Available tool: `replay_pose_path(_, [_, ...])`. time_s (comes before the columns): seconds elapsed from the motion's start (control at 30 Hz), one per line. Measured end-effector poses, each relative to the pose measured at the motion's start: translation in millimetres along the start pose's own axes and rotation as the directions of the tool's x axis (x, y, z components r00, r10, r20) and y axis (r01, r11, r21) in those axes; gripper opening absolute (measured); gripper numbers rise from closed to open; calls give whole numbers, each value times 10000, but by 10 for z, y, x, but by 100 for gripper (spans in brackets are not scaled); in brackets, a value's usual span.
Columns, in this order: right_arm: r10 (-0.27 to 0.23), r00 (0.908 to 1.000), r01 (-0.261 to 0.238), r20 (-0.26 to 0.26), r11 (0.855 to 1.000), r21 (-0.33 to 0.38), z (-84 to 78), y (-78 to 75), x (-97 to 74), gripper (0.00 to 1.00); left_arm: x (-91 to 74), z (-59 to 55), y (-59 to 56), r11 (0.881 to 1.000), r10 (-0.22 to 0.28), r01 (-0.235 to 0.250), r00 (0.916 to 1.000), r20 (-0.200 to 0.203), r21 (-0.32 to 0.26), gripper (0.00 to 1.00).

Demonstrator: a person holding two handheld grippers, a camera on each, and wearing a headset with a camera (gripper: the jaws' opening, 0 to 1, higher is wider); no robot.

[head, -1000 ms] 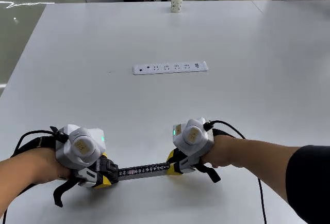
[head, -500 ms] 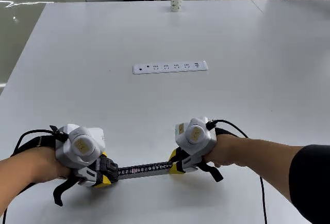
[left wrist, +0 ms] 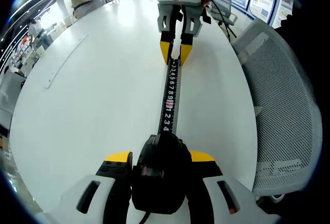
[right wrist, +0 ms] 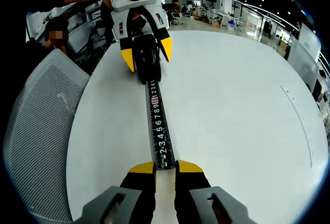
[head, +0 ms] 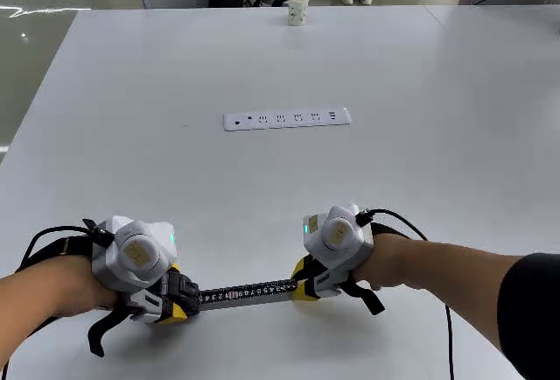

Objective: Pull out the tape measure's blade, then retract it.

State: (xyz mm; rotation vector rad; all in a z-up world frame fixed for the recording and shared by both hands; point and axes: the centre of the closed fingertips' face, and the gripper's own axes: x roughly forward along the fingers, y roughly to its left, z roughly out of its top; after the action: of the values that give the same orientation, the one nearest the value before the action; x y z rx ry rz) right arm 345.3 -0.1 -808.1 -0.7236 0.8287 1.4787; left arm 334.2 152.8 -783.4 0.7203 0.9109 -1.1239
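Observation:
The black tape measure case [left wrist: 159, 171] sits between the yellow-tipped jaws of my left gripper [head: 175, 299], which is shut on it near the table's front edge. Its black blade [head: 248, 292] with white numbers runs across the table to my right gripper [head: 302, 285], whose jaws are shut on the blade's end [right wrist: 165, 166]. In the left gripper view the blade [left wrist: 170, 92] stretches away to the right gripper [left wrist: 174, 53]. Looking back from the right gripper view, the blade [right wrist: 159, 126] leads to the case [right wrist: 147, 59] held in the left gripper [right wrist: 146, 53].
A white power strip [head: 287, 119] lies across the middle of the white table [head: 420, 117]. A paper cup [head: 298, 7] stands at the far edge. A grey mesh chair [left wrist: 281, 110] is close behind the table's near edge. Cables trail from both grippers.
The right gripper has drawn a little further right with the blade's end, so slightly more blade shows. The left gripper holds the case in place; the camera has shifted slightly.

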Motion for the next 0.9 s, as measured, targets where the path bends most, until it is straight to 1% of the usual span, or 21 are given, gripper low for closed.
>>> replay_pose_path(0.3, [-19,10000,19,-84,10000,11,-47,-6,-29,9,1,1,2,10000,-12,12,10000,5,3,36])
replay_pose_path(0.6, [-89,10000,90,-39,9999,118,-89,-12,-63,9,3,7,5,10000,-2,2,10000,37,-3,36])
replay_pose_path(0.9, [-103,9999,104,-85,9999,76,-120,-20,-86,9,2,10,8,10000,-4,4,10000,40,-11,36])
